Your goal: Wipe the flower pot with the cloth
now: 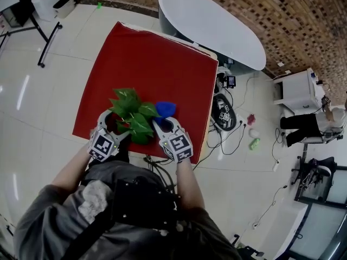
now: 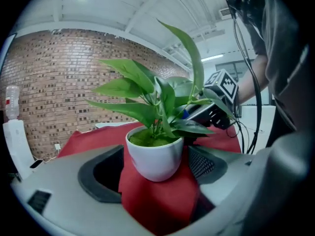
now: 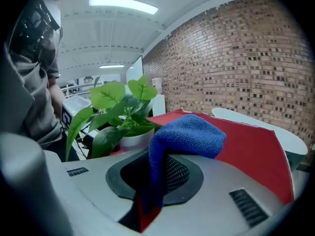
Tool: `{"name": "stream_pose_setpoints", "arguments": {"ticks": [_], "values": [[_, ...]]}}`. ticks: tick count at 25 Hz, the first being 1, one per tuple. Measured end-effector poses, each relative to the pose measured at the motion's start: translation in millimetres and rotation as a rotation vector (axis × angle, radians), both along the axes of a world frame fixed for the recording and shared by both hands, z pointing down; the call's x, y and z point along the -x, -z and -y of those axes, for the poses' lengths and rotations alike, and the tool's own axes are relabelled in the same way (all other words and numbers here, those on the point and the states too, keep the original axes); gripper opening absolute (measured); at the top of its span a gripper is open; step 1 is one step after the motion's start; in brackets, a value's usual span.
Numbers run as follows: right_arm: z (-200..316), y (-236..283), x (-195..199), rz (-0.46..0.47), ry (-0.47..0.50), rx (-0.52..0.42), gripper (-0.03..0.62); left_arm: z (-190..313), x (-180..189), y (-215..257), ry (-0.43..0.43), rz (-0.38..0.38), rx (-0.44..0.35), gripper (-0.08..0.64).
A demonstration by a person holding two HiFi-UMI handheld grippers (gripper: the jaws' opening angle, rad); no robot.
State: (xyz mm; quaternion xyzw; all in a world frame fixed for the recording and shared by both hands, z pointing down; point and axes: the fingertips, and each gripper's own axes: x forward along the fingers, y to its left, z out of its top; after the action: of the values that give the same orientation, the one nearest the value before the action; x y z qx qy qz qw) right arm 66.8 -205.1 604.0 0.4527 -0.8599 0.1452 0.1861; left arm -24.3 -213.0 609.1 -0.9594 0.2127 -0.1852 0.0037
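Note:
A white flower pot (image 2: 155, 156) with a leafy green plant (image 1: 130, 112) stands near the front edge of the red tablecloth (image 1: 152, 64). My left gripper (image 1: 116, 126) is at the plant's left. Its jaws stand wide open on either side of the pot, and the pads do not press on it. My right gripper (image 1: 165, 121) is at the plant's right, shut on a blue cloth (image 3: 189, 134) that bunches above its jaws. In the right gripper view the pot (image 3: 135, 139) sits just left of the cloth. In the head view the leaves hide the pot.
A white oval table (image 1: 211, 26) stands behind the red one. Cables and small gear (image 1: 225, 118) lie on the tiled floor to the right. A seated person (image 1: 309, 123) is at the far right. A brick wall runs along the back.

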Motion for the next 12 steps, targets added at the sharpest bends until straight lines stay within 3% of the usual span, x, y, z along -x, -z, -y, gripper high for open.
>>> {"name": "stream_pose_setpoints", "arguments": {"ticks": [7,10,12], "values": [[13.2,-19.6,23.8,-0.122,0.157,0.075,0.076,5.0,-2.7,-5.0,-0.087,0.001,0.013,0.414],[12.5,-33.1,27.2,-0.256,0.248,0.060,0.077,8.1,-1.7,-8.4,-0.100,0.001,0.025,0.405],[13.0,-37.0,29.5,-0.259,0.266,0.048,0.077,9.3,-0.2,-8.4,-0.101,0.000,0.034,0.403]]}}
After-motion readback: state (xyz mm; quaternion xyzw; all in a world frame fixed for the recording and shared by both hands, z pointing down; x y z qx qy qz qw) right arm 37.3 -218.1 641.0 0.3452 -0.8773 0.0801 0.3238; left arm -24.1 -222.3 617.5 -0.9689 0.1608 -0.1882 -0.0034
